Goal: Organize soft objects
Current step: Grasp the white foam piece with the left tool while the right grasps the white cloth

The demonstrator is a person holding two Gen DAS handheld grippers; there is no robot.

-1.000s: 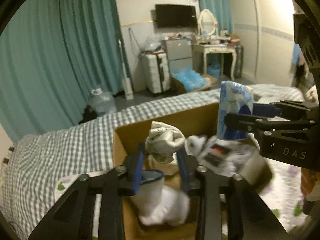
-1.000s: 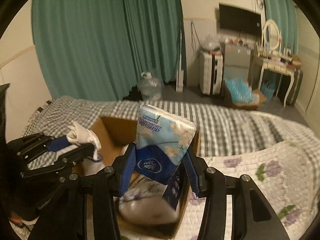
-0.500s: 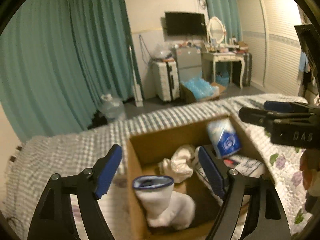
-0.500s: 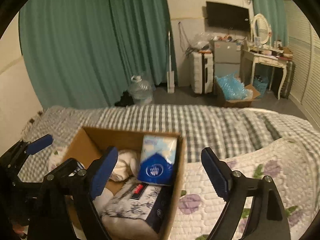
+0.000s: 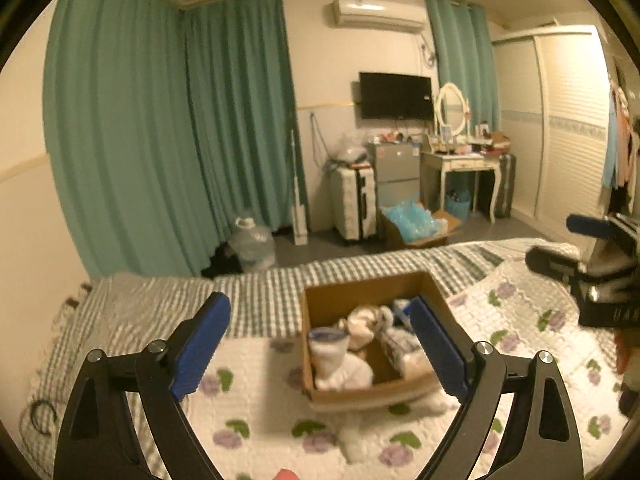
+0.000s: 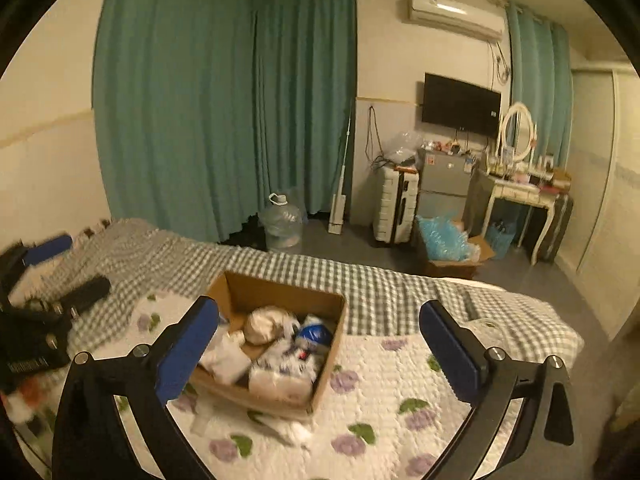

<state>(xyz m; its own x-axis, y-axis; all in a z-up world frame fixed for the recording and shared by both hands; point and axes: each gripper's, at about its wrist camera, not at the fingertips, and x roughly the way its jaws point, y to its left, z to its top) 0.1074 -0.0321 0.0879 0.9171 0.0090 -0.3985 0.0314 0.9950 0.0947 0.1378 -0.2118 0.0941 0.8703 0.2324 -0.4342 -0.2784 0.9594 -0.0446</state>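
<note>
A brown cardboard box [image 5: 344,294] [image 6: 276,290] sits on the bed. It holds a white sock with a blue cuff [image 5: 334,360], a balled pale sock [image 5: 362,322] [image 6: 266,324], a blue tissue pack [image 6: 314,334] and a flowered tissue pack [image 6: 280,376]. My left gripper [image 5: 320,348] is open and empty, held back above the box. My right gripper [image 6: 320,348] is open and empty too, also well back from the box. Each gripper shows at the edge of the other's view, the right one [image 5: 572,246] and the left one [image 6: 68,266].
The bed has a white flowered quilt [image 5: 520,344] [image 6: 380,420] over a grey checked sheet [image 5: 160,312] [image 6: 384,288]. Beyond the bed stand teal curtains [image 5: 168,120], a water jug [image 5: 254,240], a white suitcase [image 5: 354,204], a box of blue bags [image 5: 416,226] and a dressing table [image 5: 460,168].
Both grippers opened and let the balled sock and the blue tissue pack drop into the box. Both have since drawn back and up, so the box looks smaller.
</note>
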